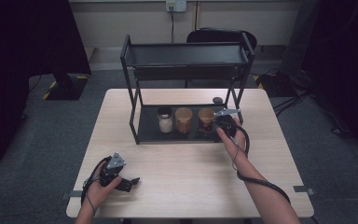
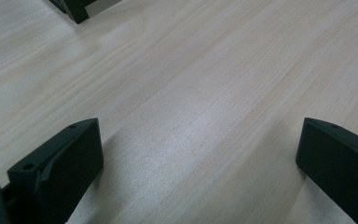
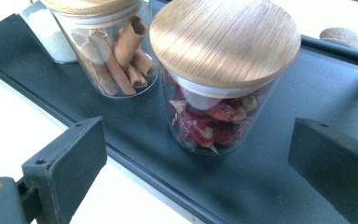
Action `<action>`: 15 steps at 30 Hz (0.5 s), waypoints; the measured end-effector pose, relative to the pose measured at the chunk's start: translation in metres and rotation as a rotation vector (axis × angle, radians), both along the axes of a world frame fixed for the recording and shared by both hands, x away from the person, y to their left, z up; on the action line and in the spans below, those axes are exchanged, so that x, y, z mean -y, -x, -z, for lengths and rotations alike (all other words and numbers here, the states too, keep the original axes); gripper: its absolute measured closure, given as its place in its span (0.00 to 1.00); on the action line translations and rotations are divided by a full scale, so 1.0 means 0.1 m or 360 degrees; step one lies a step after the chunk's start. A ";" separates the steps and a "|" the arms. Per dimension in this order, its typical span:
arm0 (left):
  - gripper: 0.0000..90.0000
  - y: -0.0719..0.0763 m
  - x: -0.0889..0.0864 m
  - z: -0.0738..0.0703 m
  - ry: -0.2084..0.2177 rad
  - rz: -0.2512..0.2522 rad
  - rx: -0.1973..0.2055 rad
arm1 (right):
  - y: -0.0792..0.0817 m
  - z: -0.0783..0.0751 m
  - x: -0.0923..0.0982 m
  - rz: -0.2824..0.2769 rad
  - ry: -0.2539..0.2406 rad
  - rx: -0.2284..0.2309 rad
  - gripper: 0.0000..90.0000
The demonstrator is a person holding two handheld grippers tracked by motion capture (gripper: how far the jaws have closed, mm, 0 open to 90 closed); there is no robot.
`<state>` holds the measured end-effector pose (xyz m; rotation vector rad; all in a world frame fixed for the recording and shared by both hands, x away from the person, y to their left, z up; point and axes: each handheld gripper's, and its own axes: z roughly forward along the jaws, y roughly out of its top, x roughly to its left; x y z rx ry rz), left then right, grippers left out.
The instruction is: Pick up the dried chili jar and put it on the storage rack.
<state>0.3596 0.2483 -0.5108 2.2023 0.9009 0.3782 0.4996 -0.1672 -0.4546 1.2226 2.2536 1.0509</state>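
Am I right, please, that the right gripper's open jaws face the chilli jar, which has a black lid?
Not quite: the chilli jar has a wooden lid, as the right gripper view shows. The right gripper's open jaws do face it.

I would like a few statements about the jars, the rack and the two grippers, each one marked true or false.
1. Three jars stand on the lower shelf of the rack. True.
2. The right gripper is closed on the chili jar. False: its jaws are open, the jar apart from them.
3. The cinnamon jar has a wooden lid. True.
4. The left gripper holds a jar. False: it is open over bare table.
5. The top shelf carries jars. False: no jar stands on it.
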 end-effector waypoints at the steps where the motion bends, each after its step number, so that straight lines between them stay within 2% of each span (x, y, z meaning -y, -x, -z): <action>1: 0.00 0.00 0.00 0.00 0.0000 0.0000 0.0000 | 0.00 -0.01 0.00 -0.0002 0.0001 0.0004 0.04; 15: 0.00 0.00 0.00 0.00 0.0000 0.0000 0.0000 | 0.10 -0.06 -0.02 -0.0031 -0.0022 0.0013 0.04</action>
